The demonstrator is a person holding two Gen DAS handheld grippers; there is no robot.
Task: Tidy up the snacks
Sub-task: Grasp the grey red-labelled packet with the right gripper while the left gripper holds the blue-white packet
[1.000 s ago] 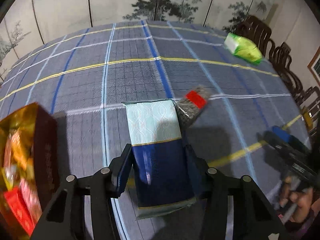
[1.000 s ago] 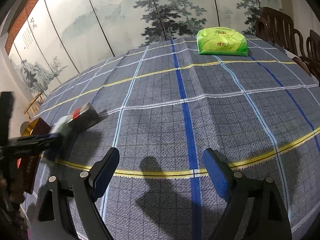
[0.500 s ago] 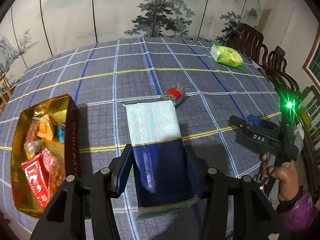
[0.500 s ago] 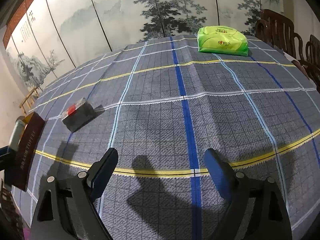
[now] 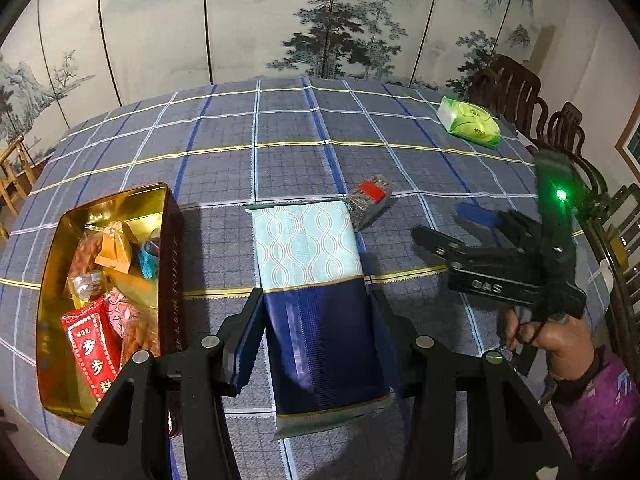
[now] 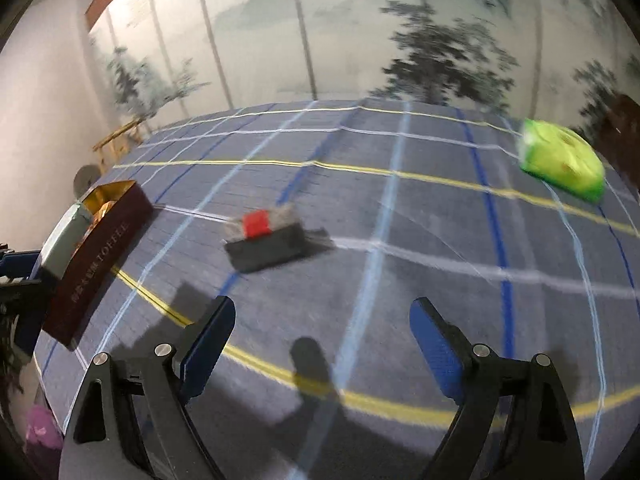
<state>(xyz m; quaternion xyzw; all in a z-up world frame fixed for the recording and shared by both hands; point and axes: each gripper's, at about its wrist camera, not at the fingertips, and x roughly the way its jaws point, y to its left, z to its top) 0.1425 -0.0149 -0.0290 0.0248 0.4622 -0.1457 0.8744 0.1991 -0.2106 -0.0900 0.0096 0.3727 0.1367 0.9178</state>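
My left gripper is shut on a long blue and pale-teal snack packet, held above the checked tablecloth. To its left stands an open gold-lined tin holding several snacks. A small grey packet with a red label lies on the cloth beyond the held packet. My right gripper is open with nothing between its fingers, hovering over the cloth; the grey packet lies ahead of it, to the left. In the left wrist view the right gripper shows at the right, in a hand.
A green packet lies at the far right of the table, also blurred in the right wrist view. Dark wooden chairs line the right edge. A painted folding screen stands behind the table.
My left gripper rose and drew back with the packet, so the tin and more table came into view. My right gripper swung and rolled left, bringing the grey packet nearer the middle.
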